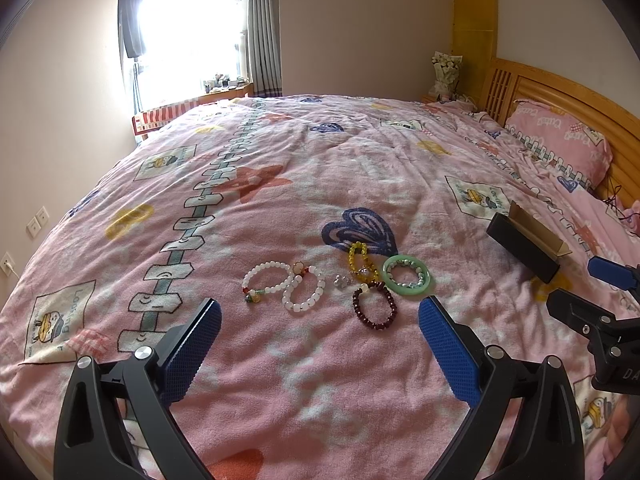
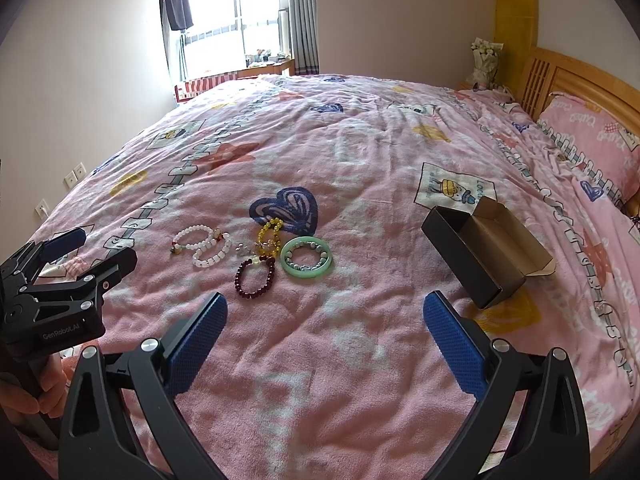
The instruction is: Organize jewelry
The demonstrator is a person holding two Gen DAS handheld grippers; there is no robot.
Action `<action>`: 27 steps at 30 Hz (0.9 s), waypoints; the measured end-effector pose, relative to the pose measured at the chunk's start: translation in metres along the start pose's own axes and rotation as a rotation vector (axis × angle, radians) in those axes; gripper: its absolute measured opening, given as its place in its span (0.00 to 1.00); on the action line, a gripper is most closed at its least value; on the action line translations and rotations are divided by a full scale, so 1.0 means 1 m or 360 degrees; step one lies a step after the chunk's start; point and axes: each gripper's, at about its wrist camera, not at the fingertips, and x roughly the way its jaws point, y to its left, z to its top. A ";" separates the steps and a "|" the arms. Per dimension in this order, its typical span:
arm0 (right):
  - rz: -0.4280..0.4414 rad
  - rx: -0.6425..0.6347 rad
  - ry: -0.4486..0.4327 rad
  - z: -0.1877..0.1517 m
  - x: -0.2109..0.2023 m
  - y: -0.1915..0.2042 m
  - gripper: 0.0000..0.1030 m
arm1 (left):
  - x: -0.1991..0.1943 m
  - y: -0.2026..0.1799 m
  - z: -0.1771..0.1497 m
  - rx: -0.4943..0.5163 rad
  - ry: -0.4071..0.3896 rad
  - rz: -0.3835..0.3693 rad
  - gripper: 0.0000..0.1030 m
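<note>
Several bracelets lie in a cluster on the pink bedspread [image 1: 320,380]: two white bead bracelets [image 1: 266,276] [image 1: 305,290], a dark red bead bracelet [image 1: 374,306], a yellow bead bracelet [image 1: 360,260], a green jade bangle [image 1: 407,277] with a small bead bracelet inside it, and a small silver piece [image 1: 341,281]. An open black box [image 2: 486,252] lies to their right. My left gripper [image 1: 320,334] is open and empty, just short of the cluster. My right gripper [image 2: 326,330] is open and empty, between the cluster [image 2: 256,252] and the box.
A pink pillow [image 1: 560,140] and wooden headboard [image 1: 560,88] are at the right. A flower bouquet [image 1: 446,72] stands in the far corner. A window with curtains [image 1: 192,32] is at the back left. The wall at left carries sockets [image 1: 36,220].
</note>
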 end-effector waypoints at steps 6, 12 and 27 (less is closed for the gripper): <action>-0.0001 -0.0001 -0.0002 0.000 0.000 0.000 0.93 | 0.000 0.000 0.000 0.0001 -0.0001 -0.0001 0.94; -0.0001 -0.0001 -0.0001 0.000 0.000 0.001 0.93 | 0.000 -0.001 0.000 0.0000 -0.0001 0.0000 0.94; -0.0005 -0.0008 -0.0005 0.001 -0.002 0.004 0.93 | 0.003 0.000 0.000 0.0005 0.0015 0.0003 0.94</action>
